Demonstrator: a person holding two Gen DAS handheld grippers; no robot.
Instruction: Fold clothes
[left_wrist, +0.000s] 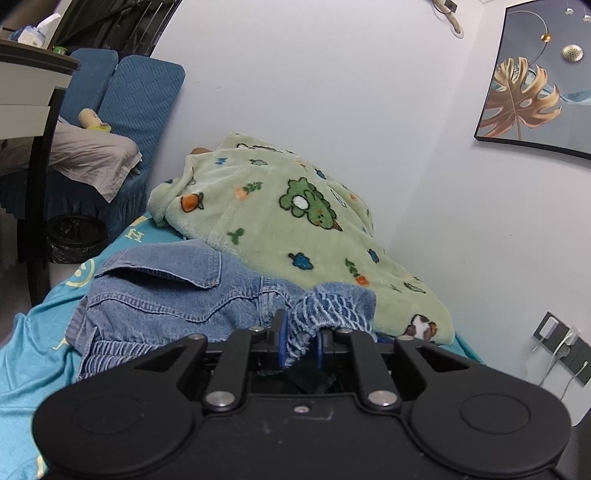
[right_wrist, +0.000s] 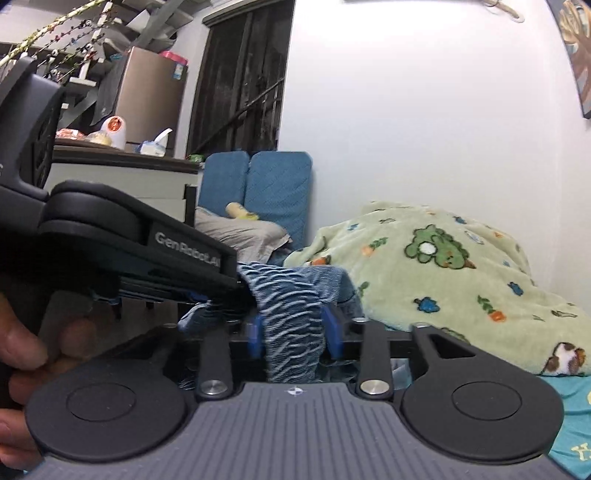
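The left gripper (left_wrist: 301, 345) had its blue fingers (left_wrist: 281, 341) drawn narrow, pinching the ribbed elastic band of the denim garment (left_wrist: 162, 291); the rest of that garment lay rumpled on the turquoise sheet (left_wrist: 22, 354) to the left, beside the green fleece blanket (left_wrist: 295, 221). The right gripper (right_wrist: 293, 332) stood a little wider, clamped on a thicker fold of the same ribbed band, with the left gripper close against its left side.
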